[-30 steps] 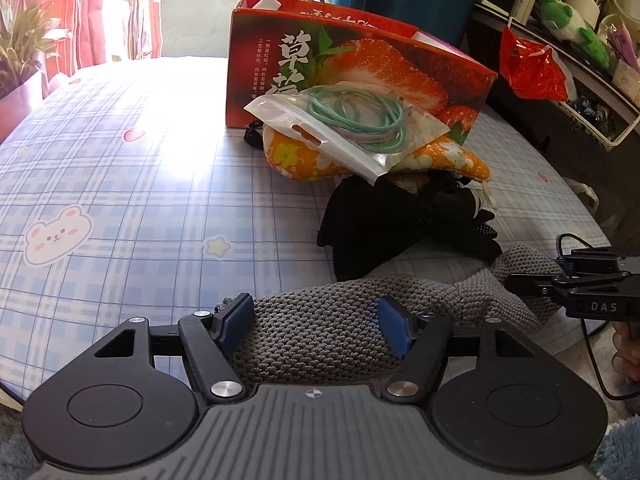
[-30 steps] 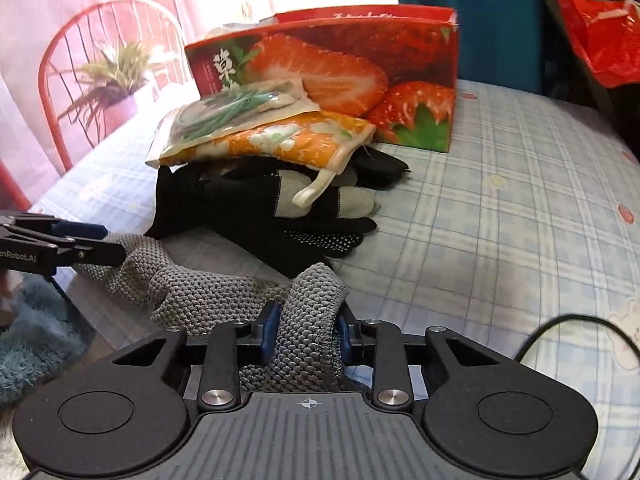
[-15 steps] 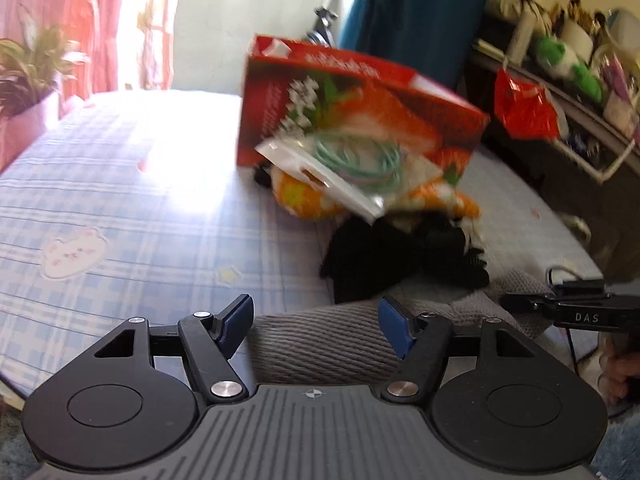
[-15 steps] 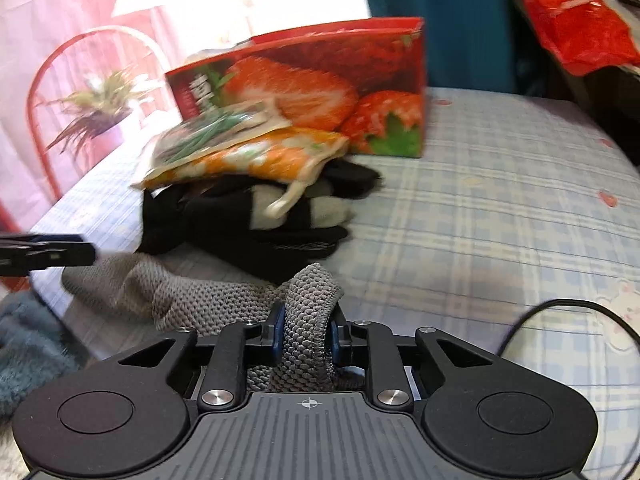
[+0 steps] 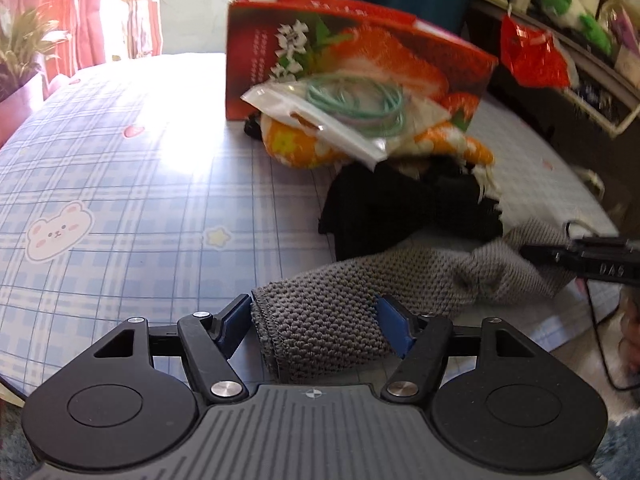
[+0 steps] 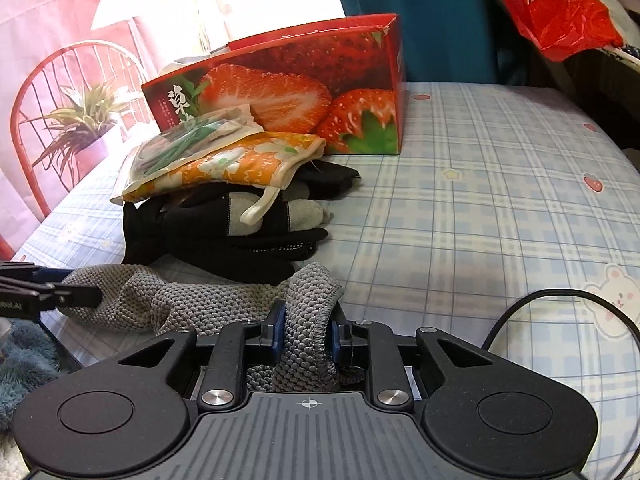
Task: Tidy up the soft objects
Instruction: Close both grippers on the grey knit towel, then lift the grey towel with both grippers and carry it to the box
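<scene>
Since a second ago the grey knit cloth point(image 5: 404, 280) has stayed stretched between both tools, and the right tool's grip has narrowed. One strawberry box point(image 6: 296, 92), one orange pouch point(image 6: 240, 164), one bag of bands point(image 5: 344, 108) and a pile of dark gloves point(image 6: 236, 236) sit in front of the box. The left tool point(image 5: 316, 326) stands wide, its pads against one end of the cloth. The right tool point(image 6: 306, 336) pinches the other end. The cloth lies on the bench point(image 6: 500, 200) just this side of the gloves.

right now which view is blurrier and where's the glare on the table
Left wrist view: softer; the red strawberry-print cardboard box is smeared, and window glare washes out the blue checked tablecloth beside it. Right wrist view: sharper, box print crisp, no glare patch.
</scene>
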Demonstrator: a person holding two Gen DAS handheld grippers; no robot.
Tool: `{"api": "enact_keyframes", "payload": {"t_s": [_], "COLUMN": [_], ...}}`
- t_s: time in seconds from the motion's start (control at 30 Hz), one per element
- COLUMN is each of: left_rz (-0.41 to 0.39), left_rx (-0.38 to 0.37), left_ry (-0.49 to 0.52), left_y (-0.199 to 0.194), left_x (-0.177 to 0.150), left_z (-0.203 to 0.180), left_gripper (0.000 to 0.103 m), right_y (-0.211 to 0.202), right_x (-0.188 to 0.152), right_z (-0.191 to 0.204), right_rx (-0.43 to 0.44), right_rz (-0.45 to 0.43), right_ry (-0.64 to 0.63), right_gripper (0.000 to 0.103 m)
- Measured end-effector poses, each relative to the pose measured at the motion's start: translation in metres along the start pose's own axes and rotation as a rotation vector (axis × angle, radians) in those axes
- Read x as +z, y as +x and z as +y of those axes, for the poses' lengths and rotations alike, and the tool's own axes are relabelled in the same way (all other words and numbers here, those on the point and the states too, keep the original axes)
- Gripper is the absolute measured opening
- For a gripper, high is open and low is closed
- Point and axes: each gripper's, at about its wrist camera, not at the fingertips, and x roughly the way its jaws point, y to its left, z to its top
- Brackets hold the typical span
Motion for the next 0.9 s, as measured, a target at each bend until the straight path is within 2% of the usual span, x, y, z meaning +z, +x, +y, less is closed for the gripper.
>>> {"api": "enact_keyframes", "payload": {"t_s": [0.1,0.17,0.23,0.33,0.4,0.47,0.63,0.9], "left_rz": [0.006,0.001,-0.006,-0.022,-0.031,-0.039,-0.070,-0.145], "left_rx": [0.013,0.004,-0.027,-0.049,-0.042,-0.041,-0.046,-0.126], "left_ry": [0.025,0.014,0.010,0.031,0.045,0.043,0.010,-0.046], "left_y": [0.002,0.001,-0.001,-0.004,-0.005,-0.006,-0.011,-0.032], "left_x": [0.000,-0.001,-0.001,-0.002,-0.002,-0.001,-0.001,0.004], "left_z": [-0.004,-0.002,-0.001,-0.004,-0.008,-0.009,-0.004,0.007], "left_gripper": [0.071,0.065,0.046,0.029,0.026,0.025,0.024,0.024], "right_y": [0.000,0.001,0.001,0.001,0.001,0.001,-0.004,-0.023], "right_x": [-0.001,-0.001,-0.001,-0.001,-0.001,-0.001,-0.002,0.006], "right_z": [0.000,-0.001,0.000,0.000,0.001,0.000,0.005,0.000], "right_rx": [0.002,0.005,0.005,0.010,0.012,0.015,0.071,0.143], "right_rz": [0.001,0.001,0.002,0.003,0.002,0.001,-0.020,-0.100], "right_ry": [0.005,0.006,0.006,0.001,0.004,0.004,-0.026,0.002], "right_gripper": [0.020,0.020,0.021,0.024,0.024,0.019,0.017,0.017]}}
